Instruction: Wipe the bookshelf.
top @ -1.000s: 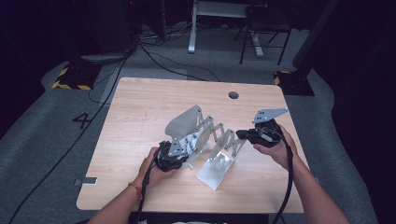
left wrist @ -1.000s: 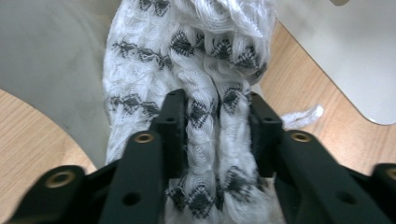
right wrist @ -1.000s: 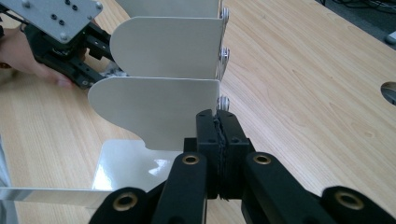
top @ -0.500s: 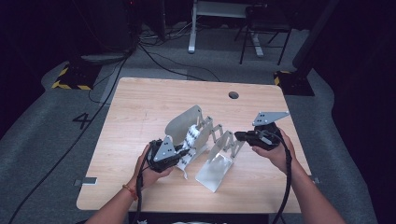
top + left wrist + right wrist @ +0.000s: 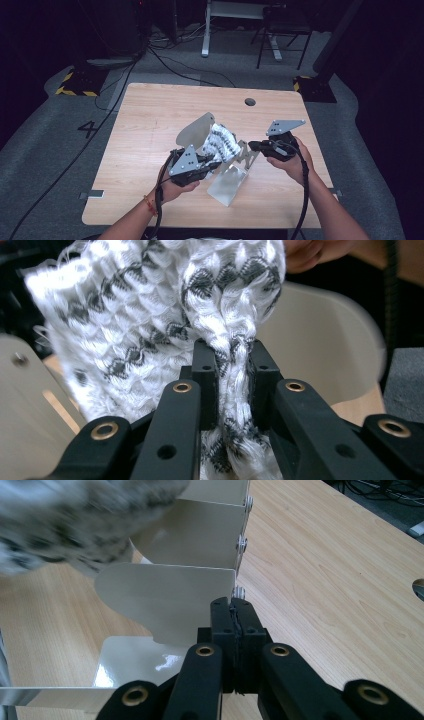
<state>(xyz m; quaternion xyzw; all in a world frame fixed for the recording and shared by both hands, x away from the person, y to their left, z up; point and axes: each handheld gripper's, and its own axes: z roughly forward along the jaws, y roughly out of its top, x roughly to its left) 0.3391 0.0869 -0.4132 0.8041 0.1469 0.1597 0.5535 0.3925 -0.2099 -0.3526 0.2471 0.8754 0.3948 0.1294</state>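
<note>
A white knitted cloth with dark zigzag bands hangs over a bent sheet-metal stand in the middle of the wooden table. My left gripper is shut on a bunched fold of the cloth, which is squeezed between the two jaws. My right gripper sits at the stand's right side, its jaws pressed together. In the right gripper view its tips touch the corner of a metal plate. I cannot tell whether they pinch that edge. The cloth is a blur at upper left.
The table has a round cable hole at the back right. Cables trail from both grippers over the front edge. A chair and desk legs stand on the dark floor beyond the table.
My left hand has rolled so the gripper's grey plate faces up, and it has shifted slightly right with the cloth. The right gripper has hardly moved.
</note>
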